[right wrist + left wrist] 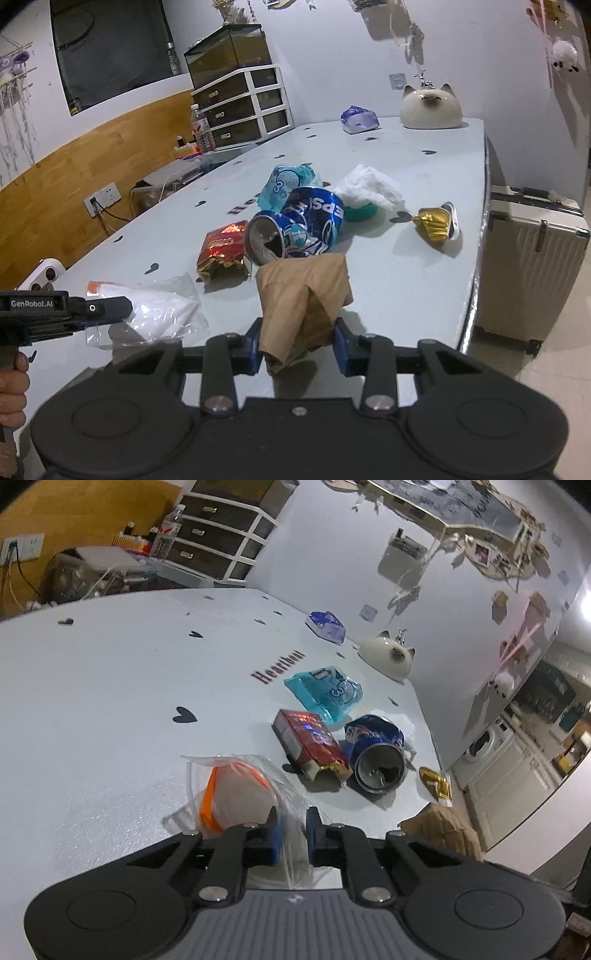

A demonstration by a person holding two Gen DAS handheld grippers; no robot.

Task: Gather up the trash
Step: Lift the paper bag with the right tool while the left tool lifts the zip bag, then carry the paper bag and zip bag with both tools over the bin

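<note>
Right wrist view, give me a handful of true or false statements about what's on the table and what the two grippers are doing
1. The right gripper is shut on the crumpled brown paper. True.
2. The crushed blue can stands upright. False: it lies on its side, its open end toward the camera.
3. The left gripper grips the clear plastic bag. True.
4. The cat-shaped ornament sits beside the can. False: it stands at the far end of the table.
5. The gold wrapper lies apart from the can, nearer the table's right edge. True.
</note>
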